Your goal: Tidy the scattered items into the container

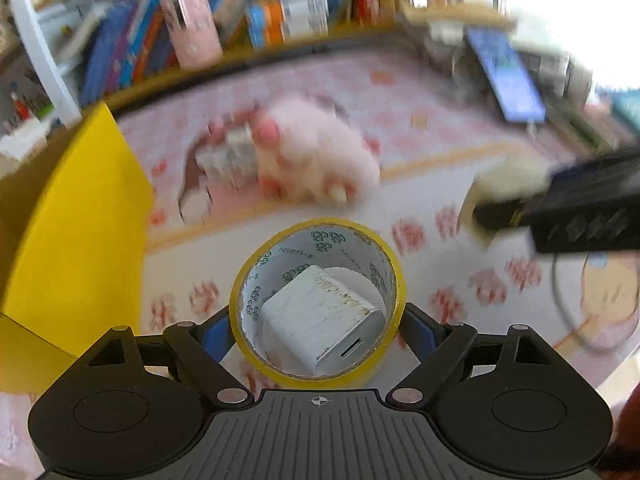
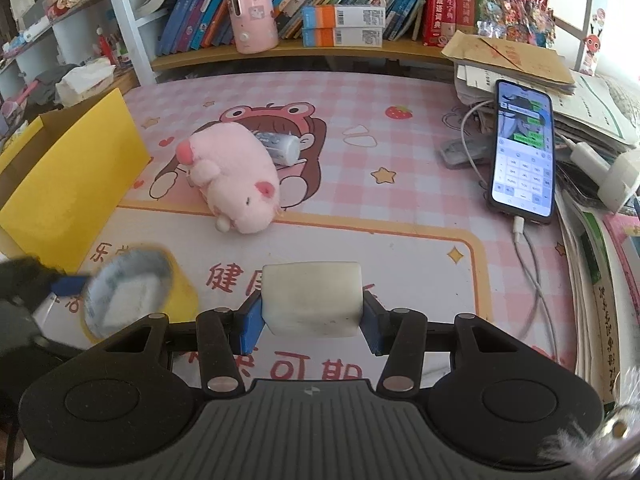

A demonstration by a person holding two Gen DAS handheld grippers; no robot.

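My left gripper (image 1: 318, 328) is shut on a yellow tape roll (image 1: 320, 300) with a white charger block (image 1: 322, 320) lying inside its ring; the roll also shows blurred in the right wrist view (image 2: 132, 292). My right gripper (image 2: 312, 320) is shut on a white eraser-like block (image 2: 312, 300), held above the desk mat. The open yellow cardboard box (image 2: 68, 176) stands at the left and also shows in the left wrist view (image 1: 76, 220). A pink plush pig (image 2: 236, 176) lies mid-mat with a small white tube (image 2: 280, 146) behind it.
A phone (image 2: 522, 152) on a charging cable leans against a stack of papers (image 2: 520, 60) at the right. A bookshelf with a pink canister (image 2: 252, 12) runs along the back. A white plug adapter (image 2: 612, 176) sits far right.
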